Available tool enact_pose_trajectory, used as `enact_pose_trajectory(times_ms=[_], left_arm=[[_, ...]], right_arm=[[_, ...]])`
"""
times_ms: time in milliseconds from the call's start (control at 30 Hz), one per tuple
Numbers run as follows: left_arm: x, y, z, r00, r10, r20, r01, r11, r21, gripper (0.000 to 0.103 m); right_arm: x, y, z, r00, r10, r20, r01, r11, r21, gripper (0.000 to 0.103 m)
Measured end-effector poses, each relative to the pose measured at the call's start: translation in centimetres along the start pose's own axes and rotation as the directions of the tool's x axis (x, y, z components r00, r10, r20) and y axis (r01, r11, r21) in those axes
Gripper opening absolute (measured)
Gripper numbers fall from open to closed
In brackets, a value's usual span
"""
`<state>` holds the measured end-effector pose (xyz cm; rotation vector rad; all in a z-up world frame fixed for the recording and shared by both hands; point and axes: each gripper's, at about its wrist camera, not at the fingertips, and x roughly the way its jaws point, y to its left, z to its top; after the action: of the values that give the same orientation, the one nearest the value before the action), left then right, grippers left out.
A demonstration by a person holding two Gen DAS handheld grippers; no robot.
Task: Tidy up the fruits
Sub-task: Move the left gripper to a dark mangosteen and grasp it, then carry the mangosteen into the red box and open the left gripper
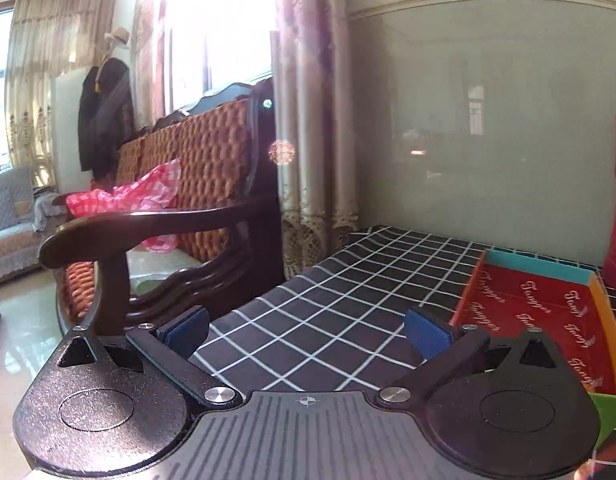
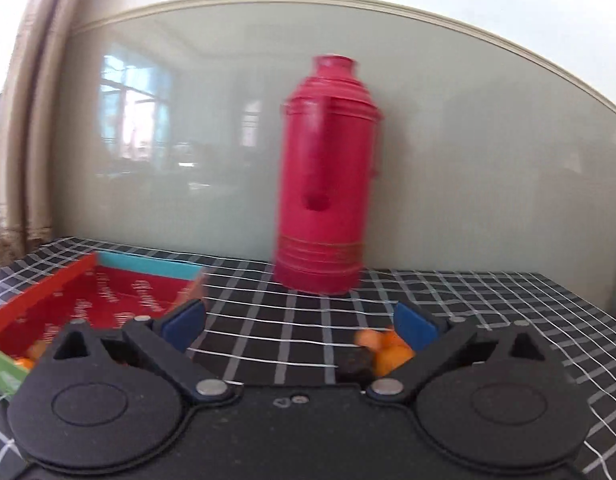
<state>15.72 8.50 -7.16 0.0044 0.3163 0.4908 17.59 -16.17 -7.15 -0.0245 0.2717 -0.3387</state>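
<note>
Fruit (image 2: pixel 388 350): small orange pieces, blurred, heaped on the checked cloth (image 2: pixel 292 344) low in the right wrist view, just beside and partly behind the right-hand pad of the right gripper (image 2: pixel 300 326). More orange fruit (image 2: pixel 32 354) glimpsed at the near end of the tray (image 2: pixel 48 288), half hidden by the gripper body. Kind of fruit not clear through the blur; likely small citrus.

Right gripper spread wide, nothing between the blue pads, aimed over bare cloth toward a tall red flask (image 2: pixel 322 184) standing upright at the back near the wall. Left gripper (image 1: pixel 306 326) likewise spread and empty, held above the cloth, with the tray (image 1: pixel 592 280) off to its right. Tray floor red with pale lettering, walls teal, orange and green; no fruit visible in the left wrist view. Wooden sofa (image 1: pixel 188 184) beyond the table edge, left.

Judged handling: light, roundish, firm-skinned but soft enough to bruise, prone to roll on the cloth and to slip from a hard squeeze. Best taken one at a time across the widest middle, pads square on opposite sides, closing gently. Pieces touching in the heap, so an outer one easier to single out. Flask well apart from the fruit, though a wide swing could knock it.
</note>
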Motion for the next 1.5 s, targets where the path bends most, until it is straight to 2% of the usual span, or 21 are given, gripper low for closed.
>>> enact_pose_trajectory(times_ms=[167,333,467,567,733,833,867,900,967,1067,1133,1200,1333,1400,1433,1500], left_arm=[[-2.1,-4.6,0.1,0.990,-0.128,0.051,0.124,0.989,0.078,0.103],[-4.1,-9.0,-0.5,0.958,-0.281,0.061,0.269,0.950,0.158,0.103],[-5.9,-12.6,-1.4,0.913,-0.405,0.059,0.382,0.895,0.230,0.103],[-7.2,-15.4,-2.1,0.874,-0.484,0.041,0.455,0.845,0.282,0.103],[-8.1,-20.3,-3.2,0.811,-0.583,-0.052,0.563,0.752,0.342,0.102],[-8.0,-23.3,-3.7,0.778,-0.617,-0.116,0.609,0.697,0.378,0.102],[-8.0,-24.1,-3.9,0.769,-0.625,-0.131,0.621,0.685,0.381,0.096],[-7.9,-24.8,-4.0,0.761,-0.631,-0.150,0.633,0.671,0.386,0.083],[-7.6,-26.1,-4.2,0.742,-0.643,-0.191,0.659,0.645,0.388,0.076],[-7.1,-27.8,-4.4,0.740,-0.639,-0.207,0.661,0.635,0.401,0.076],[-7.0,-28.8,-4.4,0.736,-0.643,-0.211,0.663,0.624,0.413,0.072],[-6.6,-29.8,-4.3,0.729,-0.646,-0.225,0.671,0.609,0.424,0.065],[-5.3,-31.8,-4.4,0.718,-0.643,-0.267,0.687,0.593,0.419,0.064],[-4.7,-32.3,-4.5,0.714,-0.639,-0.284,0.694,0.595,0.406,0.055],[-4.4,-32.5,-4.5,0.707,-0.640,-0.301,0.704,0.593,0.392,0.052],[-4.1,-32.8,-4.5,0.702,-0.641,-0.309,0.710,0.596,0.375,0.047]], right_arm=[[0.7,-4.0,-0.3,0.991,-0.135,-0.027,0.136,0.987,0.080,0.095],[0.5,-7.2,-0.6,0.963,-0.269,-0.020,0.269,0.958,0.100,0.097],[0.1,-9.9,-0.8,0.940,-0.339,-0.031,0.340,0.931,0.130,0.097],[-0.6,-11.9,-1.2,0.938,-0.344,-0.036,0.344,0.922,0.178,0.097],[-1.2,-14.4,-1.6,0.934,-0.355,-0.049,0.356,0.904,0.237,0.097],[-1.5,-15.8,-1.8,0.927,-0.372,-0.047,0.371,0.893,0.256,0.097],[-1.7,-16.2,-1.8,0.924,-0.380,-0.047,0.379,0.889,0.258,0.097],[-1.8,-16.5,-1.9,0.921,-0.386,-0.046,0.385,0.885,0.261,0.097],[-1.9,-17.3,-1.9,0.915,-0.402,-0.042,0.398,0.878,0.267,0.097],[-2.2,-18.4,-2.0,0.908,-0.416,-0.044,0.410,0.866,0.287,0.097],[-2.3,-18.9,-2.1,0.907,-0.418,-0.046,0.412,0.860,0.302,0.097],[-2.2,-19.2,-2.1,0.908,-0.416,-0.053,0.411,0.858,0.309,0.097],[-2.3,-19.4,-2.2,0.914,-0.401,-0.056,0.397,0.860,0.320,0.097],[-2.4,-19.3,-2.1,0.918,-0.395,-0.048,0.388,0.864,0.321,0.097],[-2.5,-19.4,-2.1,0.918,-0.395,-0.041,0.387,0.866,0.318,0.097],[-2.6,-19.1,-2.0,0.918,-0.396,-0.030,0.386,0.872,0.302,0.097]])
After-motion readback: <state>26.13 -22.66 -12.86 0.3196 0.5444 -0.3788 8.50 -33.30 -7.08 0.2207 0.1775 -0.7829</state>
